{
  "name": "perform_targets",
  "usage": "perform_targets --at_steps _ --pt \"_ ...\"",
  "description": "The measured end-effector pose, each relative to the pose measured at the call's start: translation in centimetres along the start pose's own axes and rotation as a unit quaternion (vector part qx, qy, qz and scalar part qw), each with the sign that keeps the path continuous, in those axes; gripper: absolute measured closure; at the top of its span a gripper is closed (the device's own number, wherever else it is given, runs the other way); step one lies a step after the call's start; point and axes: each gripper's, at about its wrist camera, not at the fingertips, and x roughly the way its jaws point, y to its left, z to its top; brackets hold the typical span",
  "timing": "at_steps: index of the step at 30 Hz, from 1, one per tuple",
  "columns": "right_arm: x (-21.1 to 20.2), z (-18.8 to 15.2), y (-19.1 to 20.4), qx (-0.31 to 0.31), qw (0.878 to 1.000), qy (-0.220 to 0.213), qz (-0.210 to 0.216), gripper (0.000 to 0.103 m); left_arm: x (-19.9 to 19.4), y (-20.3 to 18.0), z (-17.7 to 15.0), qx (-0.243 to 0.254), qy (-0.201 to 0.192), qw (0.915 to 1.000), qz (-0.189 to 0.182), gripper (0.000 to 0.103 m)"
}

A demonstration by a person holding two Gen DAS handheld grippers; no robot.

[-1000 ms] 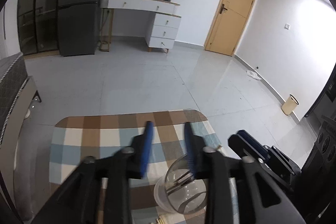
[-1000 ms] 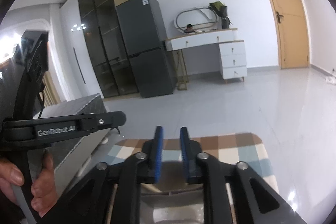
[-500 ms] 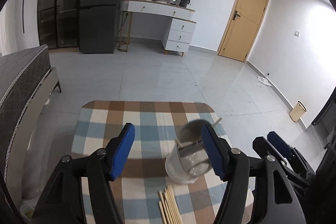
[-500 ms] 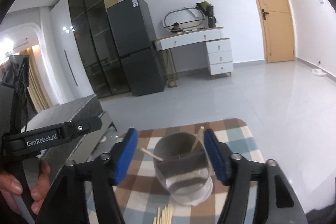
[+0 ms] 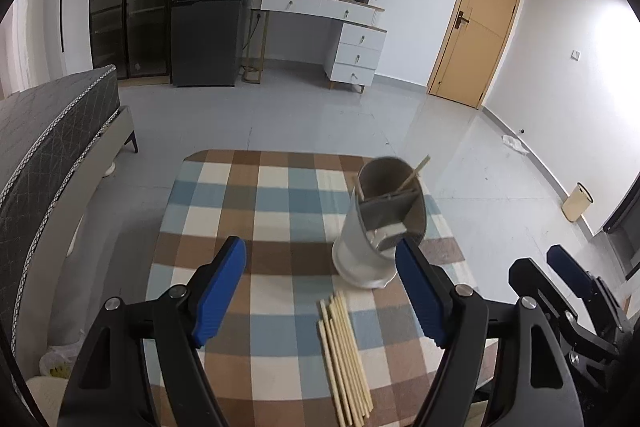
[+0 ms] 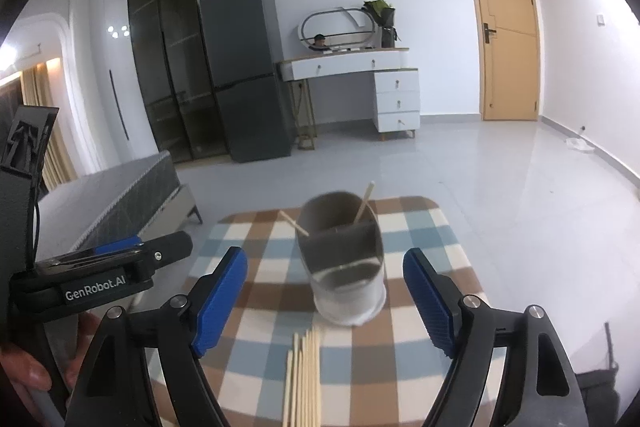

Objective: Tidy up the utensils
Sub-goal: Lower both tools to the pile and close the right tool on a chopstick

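1. The chopsticks (image 5: 346, 351) lay in a loose bundle on the checked tablecloth (image 5: 240, 195), close to the table's near edge and towards its right side; the near ends ran out of sight below both views.
2. Their long axis ran from the near edge towards the far edge, roughly in line with the way both grippers pointed, fanning slightly leftwards at the far ends in the left wrist view.
3. The holder (image 5: 380, 227), a grey cylinder with an inner divider, stood upright just beyond the bundle's far ends, towards the right edge. Two sticks already leaned inside it.
4. The left gripper (image 5: 320, 293) had its jaws spread wide and held nothing; the bundle sat between its fingers, nearer the right one.
5. The right gripper (image 6: 324, 301) was likewise wide apart and empty, with the bundle (image 6: 304, 375) below and between its fingers and the holder (image 6: 344, 263) straight ahead.
6. Judged from this, both grippers were about equally near the bundle, and neither had an obvious advantage.
7. Because the sticks lay along the fingers, closing across the bundle would pinch them sideways, which suited a lift.
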Motion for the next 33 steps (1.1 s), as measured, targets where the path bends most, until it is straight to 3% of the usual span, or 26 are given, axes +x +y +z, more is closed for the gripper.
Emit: perform_targets --at_steps 7,10,17,22,33 --pt "-0.5 -2.3 0.6 -0.004 1.0 0.014 -0.013 0.018 0.6 1.0 -2.4 -0.002 0.005 0.9999 0.01 0.029" --pt "-0.4 -3.4 0.6 0.0 1.0 0.021 -0.015 0.018 0.9 1.4 -3.5 -0.004 0.011 0.9998 0.017 0.021" --pt "1.1 -6.7 0.1 0.005 0.998 0.054 0.005 0.018 2.7 1.9 -5.8 0.001 0.018 0.9994 0.03 0.021" --pt "3.3 -8.4 -0.5 0.016 0.994 0.102 0.028 0.018 5.1 2.8 -7.5 0.021 0.034 0.9977 0.054 0.021" --pt "9.6 -11.3 -0.7 0.002 0.98 0.2 0.017 0.018 8.9 5.6 -8.2 -0.02 0.089 0.9939 0.063 0.021"
